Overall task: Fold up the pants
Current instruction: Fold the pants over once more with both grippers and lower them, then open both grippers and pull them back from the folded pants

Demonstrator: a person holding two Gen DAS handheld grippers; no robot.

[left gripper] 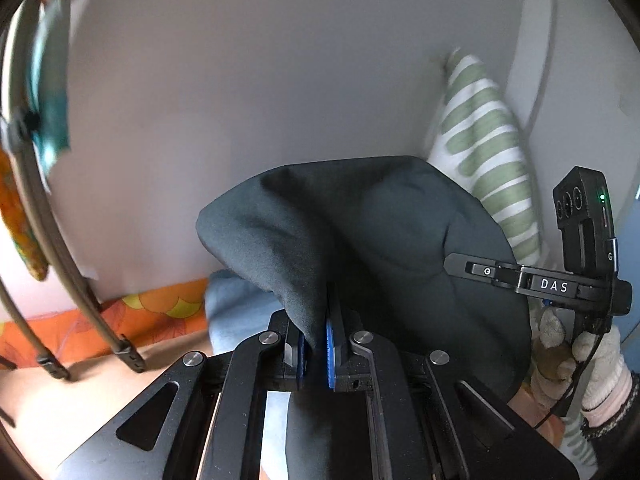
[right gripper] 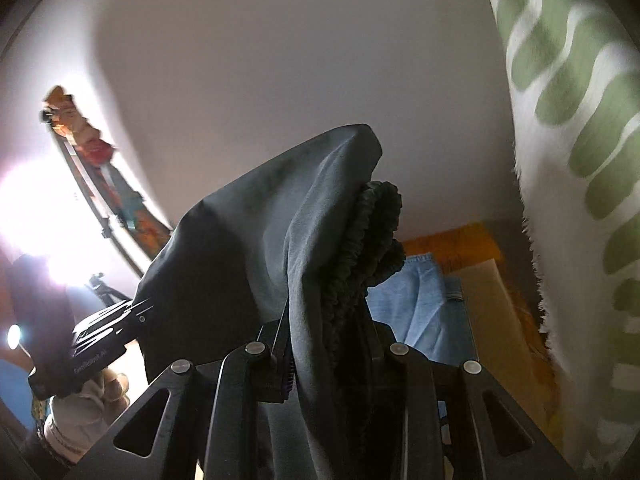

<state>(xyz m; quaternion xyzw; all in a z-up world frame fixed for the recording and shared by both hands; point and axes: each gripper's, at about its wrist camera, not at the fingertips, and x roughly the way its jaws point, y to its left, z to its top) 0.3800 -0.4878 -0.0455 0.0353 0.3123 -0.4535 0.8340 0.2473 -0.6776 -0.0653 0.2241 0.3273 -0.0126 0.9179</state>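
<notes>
The dark grey pants point(left gripper: 384, 240) hang lifted in the air between both grippers. My left gripper point(left gripper: 318, 344) is shut on a fold of the pants cloth between its blue pads point(left gripper: 332, 356). My right gripper point(right gripper: 328, 344) is shut on the pants point(right gripper: 260, 240) near the black elastic waistband point(right gripper: 376, 232), which bunches over its fingers. The right gripper also shows in the left wrist view point(left gripper: 480, 270), held by a gloved hand at the right. The left gripper shows at the left of the right wrist view point(right gripper: 108, 328).
A green-and-white striped cushion point(left gripper: 484, 152) stands at the right by the white wall point(left gripper: 260, 100). Light blue jeans point(right gripper: 420, 304) lie below on a wooden surface point(right gripper: 492, 304). An orange patterned cloth point(left gripper: 152, 312) and a metal rack point(left gripper: 36, 200) with hanging cloths are at the left.
</notes>
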